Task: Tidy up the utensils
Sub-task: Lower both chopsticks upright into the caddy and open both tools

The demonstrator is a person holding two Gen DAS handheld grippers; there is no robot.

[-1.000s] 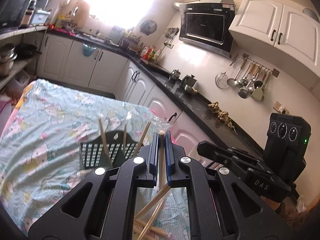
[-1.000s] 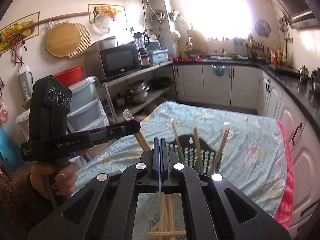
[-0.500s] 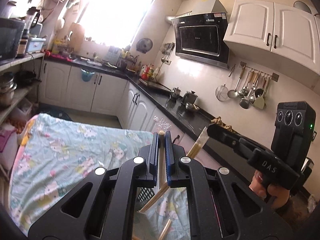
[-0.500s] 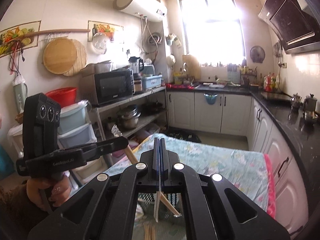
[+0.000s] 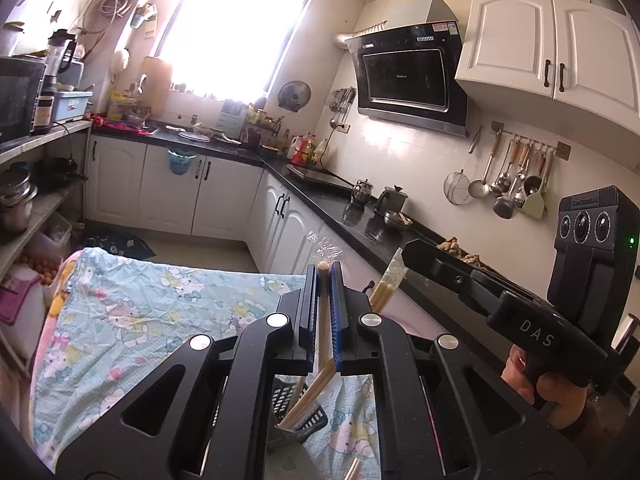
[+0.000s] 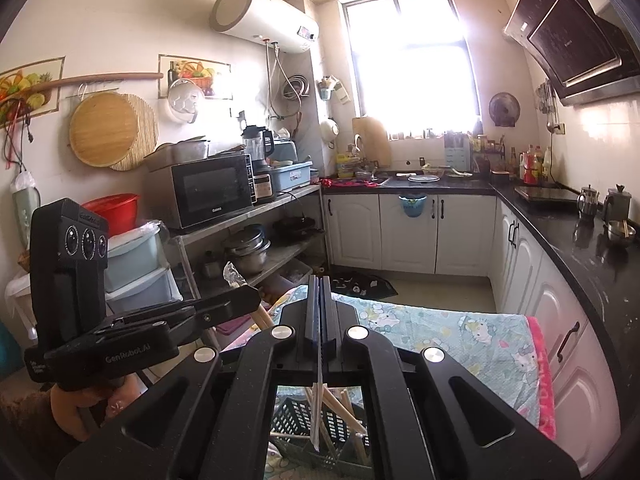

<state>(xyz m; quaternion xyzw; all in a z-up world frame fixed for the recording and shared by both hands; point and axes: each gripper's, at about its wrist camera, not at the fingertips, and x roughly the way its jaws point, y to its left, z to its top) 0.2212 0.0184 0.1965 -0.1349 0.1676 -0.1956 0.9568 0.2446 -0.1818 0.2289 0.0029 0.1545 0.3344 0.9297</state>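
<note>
Chopsticks [image 5: 323, 320] are clamped in the left gripper [image 5: 323, 276] above the black basket [image 5: 298, 412] on the cartoon tablecloth [image 5: 132, 320], while the right gripper [image 6: 320, 292] pinches a clear wrapper [image 6: 318, 404] beside kitchen counters [image 6: 568, 236].

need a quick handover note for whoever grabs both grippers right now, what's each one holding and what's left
Left gripper: shut on a wrapped pair of chopsticks, raised above the table.
Right gripper: shut on a thin wrapper; whether chopsticks are inside is unclear.
Black basket sits below on the patterned tablecloth, with several chopsticks standing in it.
Left to do: lower both held items into the basket. A loose stick lies near it.
</note>
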